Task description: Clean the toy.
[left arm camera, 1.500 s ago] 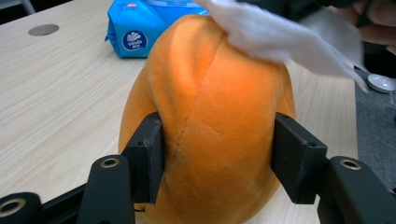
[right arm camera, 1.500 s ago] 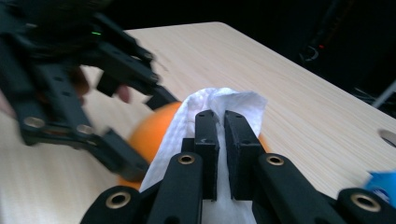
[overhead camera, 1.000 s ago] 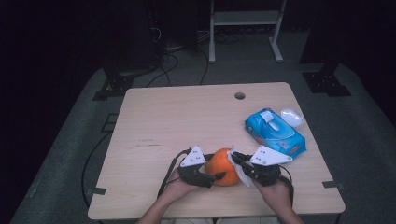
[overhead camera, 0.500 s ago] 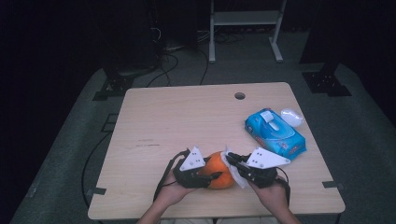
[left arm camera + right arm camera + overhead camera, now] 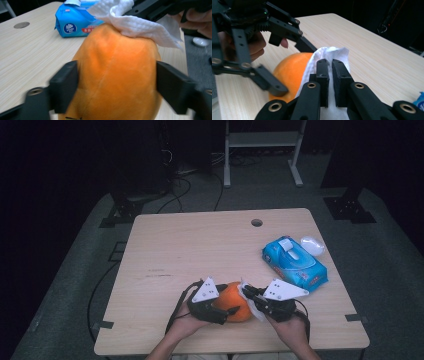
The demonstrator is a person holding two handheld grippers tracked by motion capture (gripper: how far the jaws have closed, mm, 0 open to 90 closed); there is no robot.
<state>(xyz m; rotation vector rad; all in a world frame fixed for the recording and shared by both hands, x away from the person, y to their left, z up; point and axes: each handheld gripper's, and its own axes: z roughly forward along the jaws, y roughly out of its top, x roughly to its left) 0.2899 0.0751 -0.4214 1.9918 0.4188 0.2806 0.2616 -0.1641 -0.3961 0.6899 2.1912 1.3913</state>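
Observation:
An orange fruit [image 5: 235,304] lies near the table's front edge between both grippers. My left gripper [image 5: 225,302] has a jaw on each side of it. In the left gripper view the orange [image 5: 115,75] sits between the blurred jaws of that gripper [image 5: 116,85]; they have just been opening, and the pads stand at its sides without denting it. My right gripper [image 5: 330,65] is shut on a white wipe [image 5: 332,51] and holds it against the orange's [image 5: 292,65] right side. The wipe [image 5: 140,25] drapes over the fruit's far end.
A blue pack of wet wipes [image 5: 295,265] lies at the right of the wooden table [image 5: 200,250], with a small white object [image 5: 312,245] beside it. A round hole [image 5: 256,222] sits near the far edge. Black cables trail off the front left.
The left gripper's jaws have spread wider around the orange. The right gripper with the wipe has shifted slightly left against the fruit. Both hands stay in place.

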